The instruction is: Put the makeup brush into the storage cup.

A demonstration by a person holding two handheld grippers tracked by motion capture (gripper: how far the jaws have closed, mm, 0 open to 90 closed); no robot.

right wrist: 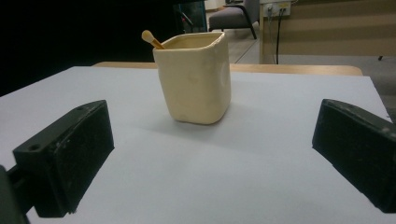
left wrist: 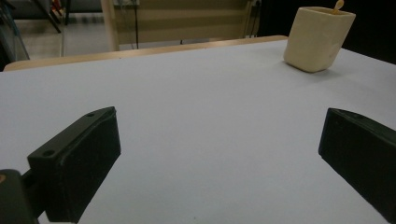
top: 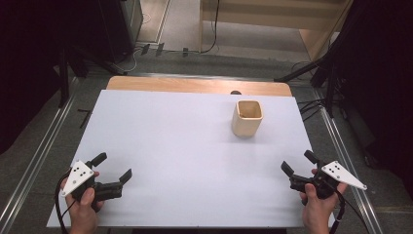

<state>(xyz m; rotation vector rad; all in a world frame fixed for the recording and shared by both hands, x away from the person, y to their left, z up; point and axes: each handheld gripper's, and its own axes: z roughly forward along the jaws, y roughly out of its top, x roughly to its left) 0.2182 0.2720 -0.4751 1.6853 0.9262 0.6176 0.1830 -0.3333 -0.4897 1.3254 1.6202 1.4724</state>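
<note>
The wooden stick (right wrist: 152,39) stands mostly hidden inside the cream cup (right wrist: 196,77); its lower end and the cup's contents cannot be told.

Lone cup (top: 247,118) amid bare tabletop (top: 185,151)

Cream cup (right wrist: 196,84) looks matt glazed ceramic, slightly uneven; wooden stick (right wrist: 152,39) inside; table (top: 185,141) smooth matt white, bare wood far edge; gripper jaws matt black plastic.

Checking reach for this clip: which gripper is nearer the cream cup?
Right. The right gripper sits just near-right of the cream cup, facing it, jaws open. The left gripper is across the table at the near-left edge, also open.
</note>
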